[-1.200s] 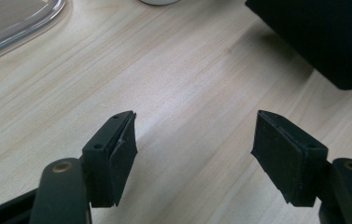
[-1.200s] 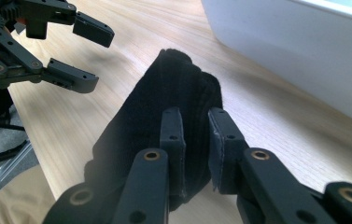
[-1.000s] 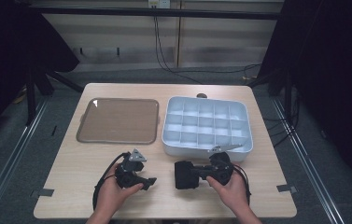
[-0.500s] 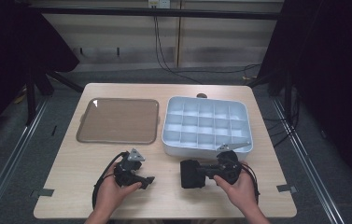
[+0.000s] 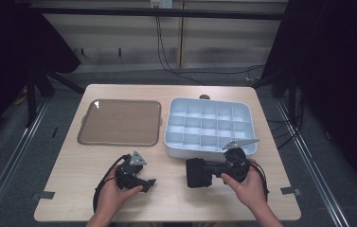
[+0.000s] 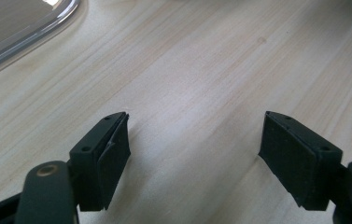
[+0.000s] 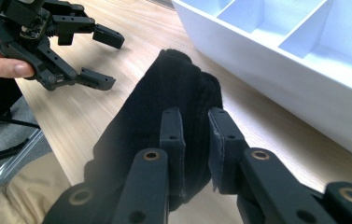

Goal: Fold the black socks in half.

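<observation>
Grippers: two | your right gripper (image 7: 196, 122) pinches one black cloth (image 7: 164, 107) on table (image 5: 176, 198), just beside one white divided box (image 5: 208, 128) | your left gripper (image 6: 194, 154) gapes wide, empty | one flat tray (image 5: 120, 122).
</observation>
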{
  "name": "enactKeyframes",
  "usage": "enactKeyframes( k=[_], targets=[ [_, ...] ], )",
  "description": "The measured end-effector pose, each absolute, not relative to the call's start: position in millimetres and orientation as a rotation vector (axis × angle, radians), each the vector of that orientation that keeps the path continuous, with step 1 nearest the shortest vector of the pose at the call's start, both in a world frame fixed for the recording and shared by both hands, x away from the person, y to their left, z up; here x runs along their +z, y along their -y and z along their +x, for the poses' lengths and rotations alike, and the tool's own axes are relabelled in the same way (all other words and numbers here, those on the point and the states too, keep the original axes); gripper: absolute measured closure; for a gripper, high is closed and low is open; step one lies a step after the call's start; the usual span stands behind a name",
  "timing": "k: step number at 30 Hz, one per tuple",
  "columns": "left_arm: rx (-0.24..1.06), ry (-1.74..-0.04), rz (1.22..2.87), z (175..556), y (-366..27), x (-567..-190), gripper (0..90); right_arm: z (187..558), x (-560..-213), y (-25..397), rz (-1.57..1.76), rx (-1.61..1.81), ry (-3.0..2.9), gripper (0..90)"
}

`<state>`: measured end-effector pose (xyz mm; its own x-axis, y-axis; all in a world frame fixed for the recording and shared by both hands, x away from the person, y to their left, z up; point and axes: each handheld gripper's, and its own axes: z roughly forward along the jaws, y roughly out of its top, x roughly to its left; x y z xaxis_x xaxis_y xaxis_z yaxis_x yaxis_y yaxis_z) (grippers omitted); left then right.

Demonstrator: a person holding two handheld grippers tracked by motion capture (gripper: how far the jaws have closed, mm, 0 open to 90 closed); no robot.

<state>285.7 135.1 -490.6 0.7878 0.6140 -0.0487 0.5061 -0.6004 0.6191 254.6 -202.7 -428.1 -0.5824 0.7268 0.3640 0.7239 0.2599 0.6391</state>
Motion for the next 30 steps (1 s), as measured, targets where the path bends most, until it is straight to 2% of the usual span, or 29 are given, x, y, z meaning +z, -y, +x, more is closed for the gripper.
enactKeyframes(
  k=[5, 30],
  targets=[
    [0.196, -0.809, 2.352, 285.6, -131.2, -492.7, 23.5, 255.5, -423.1, 209.0, 1.446, 1.241, -2.485, 77.5],
    [0.253, -0.737, 2.325, 283.8, -131.0, -500.7, 15.4, 263.2, -392.9, 225.2, 1.437, 1.224, -2.473, 77.5]
  ],
)
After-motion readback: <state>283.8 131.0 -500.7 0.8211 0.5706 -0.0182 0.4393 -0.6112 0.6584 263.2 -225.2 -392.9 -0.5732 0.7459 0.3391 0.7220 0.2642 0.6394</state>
